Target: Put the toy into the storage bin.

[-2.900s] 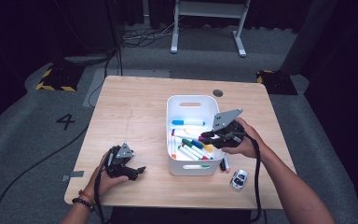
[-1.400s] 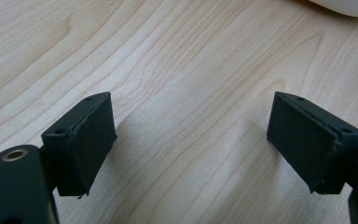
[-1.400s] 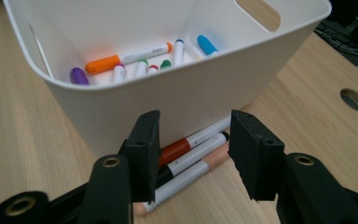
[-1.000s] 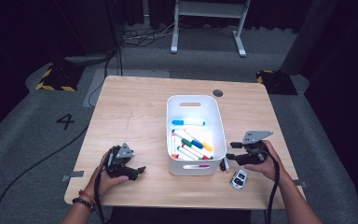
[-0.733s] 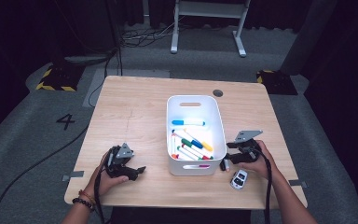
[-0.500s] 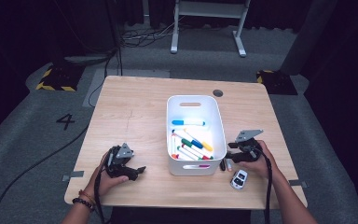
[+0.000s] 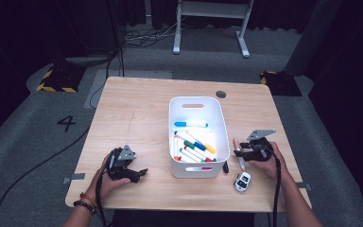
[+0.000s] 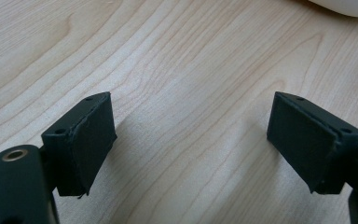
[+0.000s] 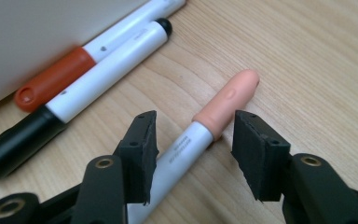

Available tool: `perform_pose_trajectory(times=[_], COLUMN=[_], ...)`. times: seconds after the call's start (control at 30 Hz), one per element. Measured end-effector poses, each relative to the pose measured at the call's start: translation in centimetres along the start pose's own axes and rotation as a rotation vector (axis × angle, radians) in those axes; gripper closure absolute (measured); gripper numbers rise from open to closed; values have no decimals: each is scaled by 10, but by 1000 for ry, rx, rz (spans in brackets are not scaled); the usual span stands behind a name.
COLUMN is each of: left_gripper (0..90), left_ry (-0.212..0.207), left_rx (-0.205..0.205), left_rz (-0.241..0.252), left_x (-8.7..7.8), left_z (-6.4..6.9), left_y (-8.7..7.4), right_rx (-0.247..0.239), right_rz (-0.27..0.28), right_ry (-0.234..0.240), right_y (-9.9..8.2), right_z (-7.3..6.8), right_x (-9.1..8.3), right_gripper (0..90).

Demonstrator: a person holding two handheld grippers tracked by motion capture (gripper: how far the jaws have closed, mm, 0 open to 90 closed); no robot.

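A white marker with a peach cap [image 9: 223, 105] lies on the wooden table, right of the white bin [image 7: 198, 101]. My right gripper [image 9: 193, 135] straddles it, one pad on each side with a gap to the marker. Its jaws have just been closing and still stand open. In the high view the marker [image 7: 239, 156] lies just left of the right gripper [image 7: 246, 153]. My left gripper [image 7: 139, 172] rests at the front left of the table. Its jaws [image 8: 191, 135] are wide open over bare wood. Several coloured markers [image 7: 191, 124] lie in the bin.
A black-capped marker [image 9: 98, 74] and an orange-capped marker [image 9: 56, 81] lie against the bin's wall [image 9: 37, 32]. A small white toy car [image 7: 242, 181] sits near the front edge, below the right gripper. The bin's corner [image 8: 345, 4] shows ahead of the left gripper.
My right gripper left the space over the bin, moved to the table right of it and sank around the peach-capped marker. The left hand has stayed put.
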State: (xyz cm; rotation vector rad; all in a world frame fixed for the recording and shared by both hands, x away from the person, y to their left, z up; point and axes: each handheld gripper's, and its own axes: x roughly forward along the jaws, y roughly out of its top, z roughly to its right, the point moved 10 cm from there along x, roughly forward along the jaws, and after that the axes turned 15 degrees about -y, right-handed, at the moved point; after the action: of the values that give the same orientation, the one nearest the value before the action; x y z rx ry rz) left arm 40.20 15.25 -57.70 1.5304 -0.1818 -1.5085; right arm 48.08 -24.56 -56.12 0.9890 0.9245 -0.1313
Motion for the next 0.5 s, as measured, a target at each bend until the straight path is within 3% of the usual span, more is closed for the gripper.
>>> perform_pose_trajectory(times=[0.27,0.33,0.5], left_gripper=[154,154,154], left_ry=[0,0,-1], left_rx=[0,0,-1], left_rz=[0,0,0], left_x=[0,0,0], left_z=[0,0,0], left_y=[0,0,0], right_rx=[77,61,73], right_rz=[-22,-27,-27], right_ry=[-23,-43,-42], right_y=[4,4,5], right_z=[13,15,17], right_x=[10,12,12], right_gripper=[528,536,660])
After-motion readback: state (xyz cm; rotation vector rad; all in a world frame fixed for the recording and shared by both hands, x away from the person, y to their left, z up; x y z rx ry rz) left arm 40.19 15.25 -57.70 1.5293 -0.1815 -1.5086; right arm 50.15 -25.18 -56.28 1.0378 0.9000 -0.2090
